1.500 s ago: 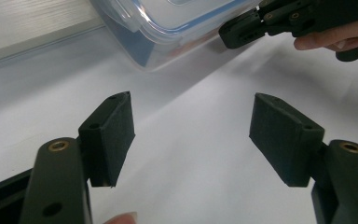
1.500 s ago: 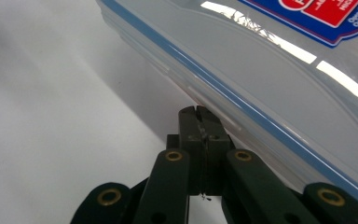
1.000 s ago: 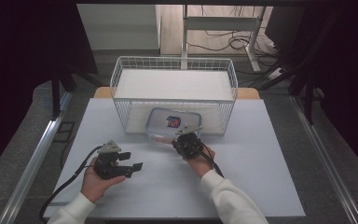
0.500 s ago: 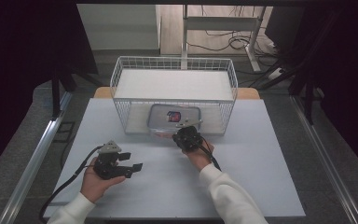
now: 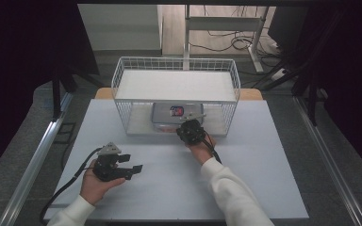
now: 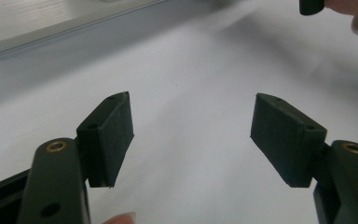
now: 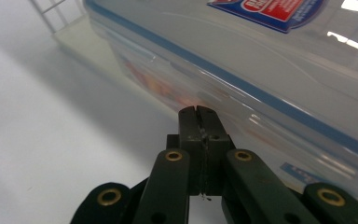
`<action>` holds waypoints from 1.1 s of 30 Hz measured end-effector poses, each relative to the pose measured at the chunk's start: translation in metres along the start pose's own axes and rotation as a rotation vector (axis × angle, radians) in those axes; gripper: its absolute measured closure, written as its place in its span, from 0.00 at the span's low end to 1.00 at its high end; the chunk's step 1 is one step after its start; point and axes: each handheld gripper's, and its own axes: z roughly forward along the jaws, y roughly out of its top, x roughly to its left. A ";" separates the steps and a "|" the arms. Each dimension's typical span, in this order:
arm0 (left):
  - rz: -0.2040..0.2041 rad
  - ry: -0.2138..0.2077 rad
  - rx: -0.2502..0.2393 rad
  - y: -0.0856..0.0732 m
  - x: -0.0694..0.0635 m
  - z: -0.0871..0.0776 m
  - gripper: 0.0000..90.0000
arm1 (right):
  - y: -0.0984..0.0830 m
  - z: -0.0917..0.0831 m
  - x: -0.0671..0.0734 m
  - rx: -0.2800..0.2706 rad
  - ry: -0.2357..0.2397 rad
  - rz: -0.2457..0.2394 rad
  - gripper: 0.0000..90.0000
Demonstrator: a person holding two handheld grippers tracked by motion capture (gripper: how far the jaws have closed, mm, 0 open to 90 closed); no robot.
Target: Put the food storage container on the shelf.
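The box (image 7: 279, 65) is clear plastic, smooth and shiny, with a blue band and a glossy red and blue sticker (image 7: 265, 11) at 1 o'clock; the basket (image 5: 176, 66) is thin white wire, coated and a bit shiny; the table (image 5: 245, 179) is white, smooth and matt; the right gripper (image 7: 199, 111) has black matt plastic arms with small brass rings; the left gripper (image 6: 191, 135) has dull black rubbery pads; the sleeve (image 5: 231, 188) is soft white cloth; a rail (image 6: 51, 23) at 11 o'clock is brushed grey metal.
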 end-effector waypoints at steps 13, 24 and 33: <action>-0.006 0.007 0.003 -0.001 0.002 0.001 0.33 | 0.008 0.011 -0.013 -0.013 -0.001 0.034 0.99; -0.004 0.013 -0.004 0.000 0.003 -0.002 0.32 | -0.001 -0.026 -0.005 -0.018 0.018 0.006 0.99; 0.000 0.019 -0.005 0.000 0.003 -0.003 0.32 | -0.030 -0.082 -0.010 -0.035 0.032 -0.005 0.99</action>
